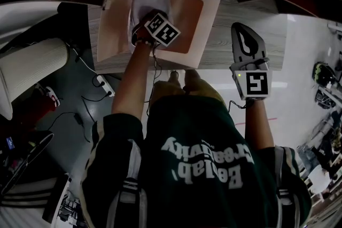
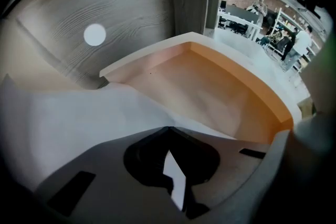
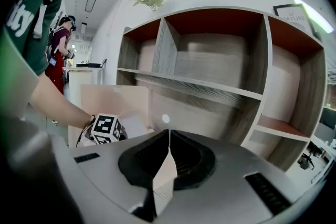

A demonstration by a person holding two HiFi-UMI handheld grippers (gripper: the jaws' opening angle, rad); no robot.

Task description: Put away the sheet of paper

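- Grey wood-grain desk top (image 1: 240, 34), set at the foot of a shelving unit (image 3: 210, 60) with open compartments; an office with other people lies beyond.
- Tray (image 1: 209, 8): shallow, with a pale rim and an orange floor, flat on the desk. A pale board (image 1: 109, 18) adjoins it on the left; whether it lies flat or stands up cannot be told.
- Sheet of paper (image 2: 79, 123): white, sagging in soft folds over the left part of the tray, partly above the orange floor and not yet flat. Its folds run up to the jaw tips.
- Left gripper (image 2: 168, 131): points steeply down over the tray, jaws pressed together. Judging by how the folds converge there, it pinches the sheet near an edge.
- Right gripper (image 3: 169, 132): held to the right over the desk's near edge, well apart from the tray, jaws closed on nothing.
- Handling (a judgement): the sheet is very light and limp, with no stiffness of its own, so it billows and buckles instead of dropping flat. It creases easily and should slide on the smooth tray floor.
- Hold (a judgement): a pinch at an edge or corner is the only sensible grip. Once flat on the floor the sheet would be hard to lift again, so it is best let go only when most of it lies inside the rim.
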